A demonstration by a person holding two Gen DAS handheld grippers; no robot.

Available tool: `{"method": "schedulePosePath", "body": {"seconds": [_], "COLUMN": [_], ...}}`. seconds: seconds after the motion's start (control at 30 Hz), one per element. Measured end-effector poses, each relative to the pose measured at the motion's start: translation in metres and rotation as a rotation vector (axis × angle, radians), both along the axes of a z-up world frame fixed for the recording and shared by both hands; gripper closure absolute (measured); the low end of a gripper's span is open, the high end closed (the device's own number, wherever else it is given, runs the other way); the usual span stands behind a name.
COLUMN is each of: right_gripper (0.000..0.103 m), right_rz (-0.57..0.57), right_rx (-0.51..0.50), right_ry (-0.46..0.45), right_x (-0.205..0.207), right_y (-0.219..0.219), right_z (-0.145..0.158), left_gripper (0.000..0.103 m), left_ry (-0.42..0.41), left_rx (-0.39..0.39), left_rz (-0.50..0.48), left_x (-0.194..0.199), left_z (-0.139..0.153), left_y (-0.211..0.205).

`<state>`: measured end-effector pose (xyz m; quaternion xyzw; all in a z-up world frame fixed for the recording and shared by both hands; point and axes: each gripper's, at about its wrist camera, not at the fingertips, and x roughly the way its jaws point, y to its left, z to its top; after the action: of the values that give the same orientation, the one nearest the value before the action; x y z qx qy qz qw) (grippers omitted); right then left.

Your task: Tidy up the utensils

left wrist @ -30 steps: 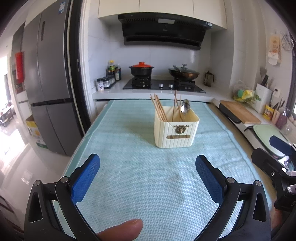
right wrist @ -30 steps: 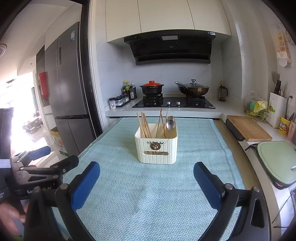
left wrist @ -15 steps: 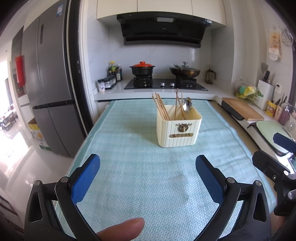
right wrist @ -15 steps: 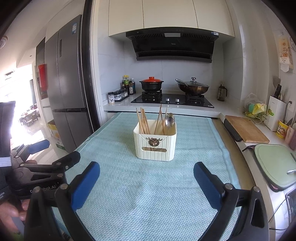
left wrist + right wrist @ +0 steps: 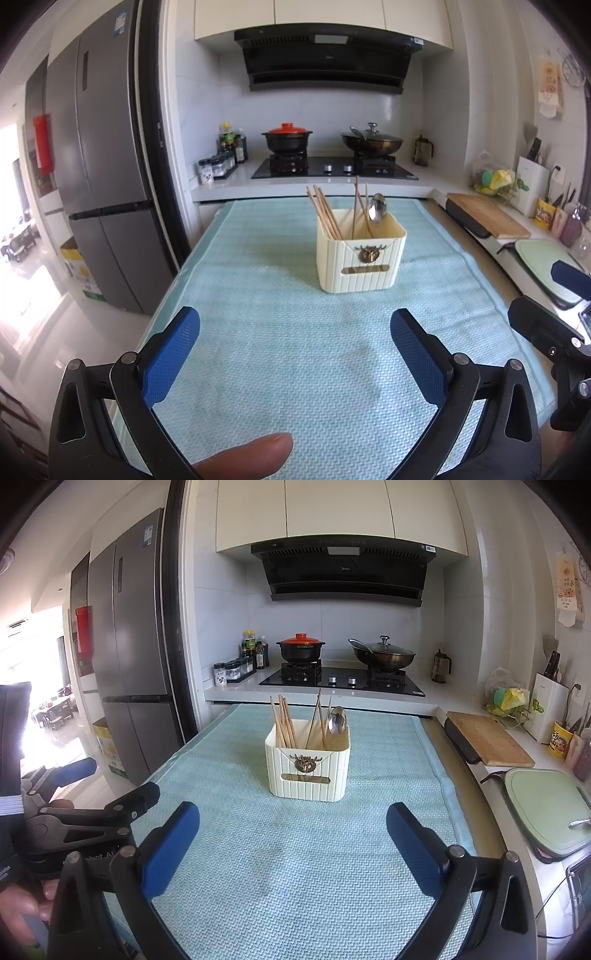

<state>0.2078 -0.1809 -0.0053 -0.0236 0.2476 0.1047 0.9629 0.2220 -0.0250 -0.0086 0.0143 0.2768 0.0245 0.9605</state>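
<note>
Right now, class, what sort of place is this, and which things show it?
A home kitchen: a black gas hob carrying a red-lidded black pot, a grey tall fridge, and a cream ribbed utensil box.

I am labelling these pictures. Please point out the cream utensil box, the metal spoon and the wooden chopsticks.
cream utensil box [image 5: 308,775]: right wrist view, on its ribbed front wall.
metal spoon [image 5: 337,719]: right wrist view, on its bowl above the rim.
wooden chopsticks [image 5: 325,216]: left wrist view, on the leaning bundle's shafts.

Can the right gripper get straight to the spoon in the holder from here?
Probably yes. The right gripper is open, the cloth ahead is bare, and the spoon sticks up above the holder rim beside chopsticks.
</note>
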Motion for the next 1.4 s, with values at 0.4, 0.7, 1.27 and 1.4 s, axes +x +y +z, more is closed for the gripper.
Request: {"method": "schedulePosePath", "body": {"seconds": [0.4,0.7,1.27,1.4], "right_gripper": [0.0,0.0,0.0,0.0], "right_rz": [0.0,-0.001,0.003,-0.004], "right_rx": [-0.002,-0.003,-0.009,-0.01], "right_ry": [0.01,0.008,0.005,0.011], "right_x": [-0.0003,-0.0024,-0.0048,-0.0029], "right_y": [0.0013,0.0014,0.0038,0.0035], "right_z": [-0.0019,-0.0025,0.0003,-0.0016], "left_gripper": [0.0,0.0,0.0,0.0], "left_ry": [0.006,0.001,0.011,0.016], "left_rx": [0.005,-0.006,-0.018,-0.017], "left_rz": [0.008,-0.002,-0.007,-0.008], "left_x": [-0.0006,-0.0031,-0.0002,0.0019], "left_z": [-0.0008,0.0014,-0.0015,-0.0029], "left_y": [0.001,0.0005,0.0011,-0.0005]}}
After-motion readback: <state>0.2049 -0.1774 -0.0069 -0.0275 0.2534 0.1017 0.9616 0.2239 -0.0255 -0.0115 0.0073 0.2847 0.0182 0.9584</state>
